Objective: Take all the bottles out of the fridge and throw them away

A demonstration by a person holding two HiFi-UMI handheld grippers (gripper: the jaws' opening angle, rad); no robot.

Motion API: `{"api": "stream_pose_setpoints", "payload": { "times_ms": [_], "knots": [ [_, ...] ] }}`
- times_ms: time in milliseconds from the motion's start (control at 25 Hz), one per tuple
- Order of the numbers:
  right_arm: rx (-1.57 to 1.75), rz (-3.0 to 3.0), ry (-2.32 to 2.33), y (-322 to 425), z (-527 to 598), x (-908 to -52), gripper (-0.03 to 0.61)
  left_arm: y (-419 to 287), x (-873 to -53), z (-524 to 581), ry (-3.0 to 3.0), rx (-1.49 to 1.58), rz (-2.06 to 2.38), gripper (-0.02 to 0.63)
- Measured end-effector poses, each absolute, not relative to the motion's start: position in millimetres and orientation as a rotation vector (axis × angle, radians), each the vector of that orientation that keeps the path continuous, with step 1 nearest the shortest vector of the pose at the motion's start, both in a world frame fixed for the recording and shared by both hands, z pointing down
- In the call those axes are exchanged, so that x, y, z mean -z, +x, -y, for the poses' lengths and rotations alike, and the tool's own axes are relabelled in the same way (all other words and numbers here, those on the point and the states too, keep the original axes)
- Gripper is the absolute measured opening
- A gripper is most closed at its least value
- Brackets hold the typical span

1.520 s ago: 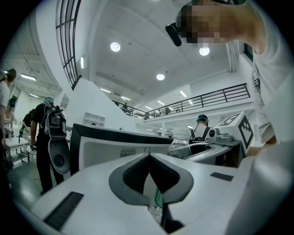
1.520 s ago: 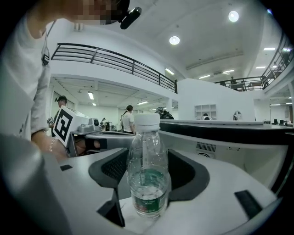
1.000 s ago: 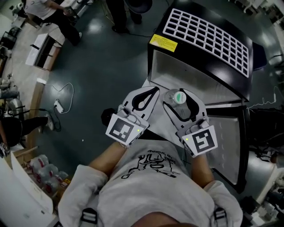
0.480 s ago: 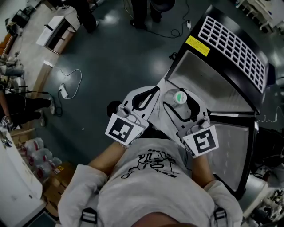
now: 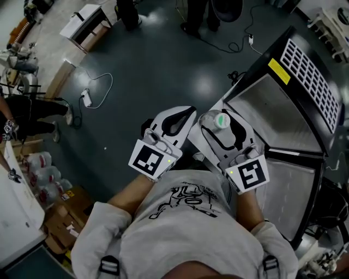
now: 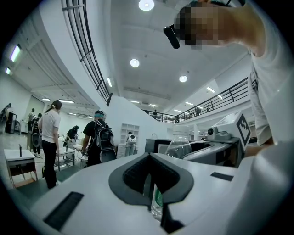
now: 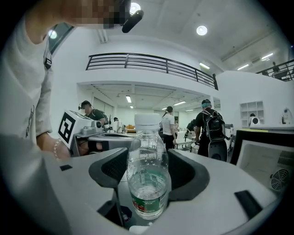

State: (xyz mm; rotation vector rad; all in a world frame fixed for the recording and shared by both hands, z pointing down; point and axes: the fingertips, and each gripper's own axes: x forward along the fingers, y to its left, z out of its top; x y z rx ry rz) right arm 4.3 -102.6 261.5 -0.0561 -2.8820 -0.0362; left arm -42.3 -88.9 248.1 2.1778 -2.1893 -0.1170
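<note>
A clear plastic bottle [image 5: 220, 119] with a green label and white cap [image 7: 148, 179] stands upright between the jaws of my right gripper [image 5: 220, 114], which is shut on its body [image 7: 148, 158]. Beside it on the left, my left gripper [image 5: 185, 112] is shut with its tips meeting and nothing held [image 6: 149, 160]. The same bottle [image 6: 178, 145] shows past its right jaw in the left gripper view. The black fridge [image 5: 312, 70] stands open to the right, behind the right gripper, its door [image 5: 289, 188] swung toward me.
Packs of bottles [image 5: 41, 169] and cardboard boxes [image 5: 68, 210] lie on the dark floor at lower left. A power strip with cable [image 5: 87, 98] lies farther out. People stand at the top [image 5: 128, 11] and left edge [image 5: 27, 111]. A white box [image 5: 87, 22] sits top left.
The view has swung left, away from the fridge, which slid to the right of the picture. Both grippers kept their pose in front of me, the bottle still held.
</note>
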Motion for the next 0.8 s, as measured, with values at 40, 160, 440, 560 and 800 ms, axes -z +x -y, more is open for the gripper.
{"api": "stream_pose_setpoints", "payload": {
  "times_ms": [40, 160, 440, 560, 800],
  "knots": [
    [0.041, 2.882, -0.071, -2, 95, -261, 0.282, -48, -247, 81, 2.164, 0.129, 2.199, 0.014],
    [0.052, 2.884, -0.124, -22, 72, -259, 0.282, -67, -244, 56, 2.127, 0.143, 2.236, 0.012],
    [0.068, 2.882, -0.219, -63, 20, -262, 0.282, -106, -247, -2, 2.057, 0.144, 2.309, 0.012],
    [0.077, 2.876, -0.256, -79, -3, -264, 0.282, -122, -251, -26, 2.023, 0.145, 2.336, 0.012],
    [0.087, 2.869, -0.345, -108, -52, -267, 0.282, -151, -253, -78, 1.951, 0.161, 2.400, 0.012]
  ]
}}
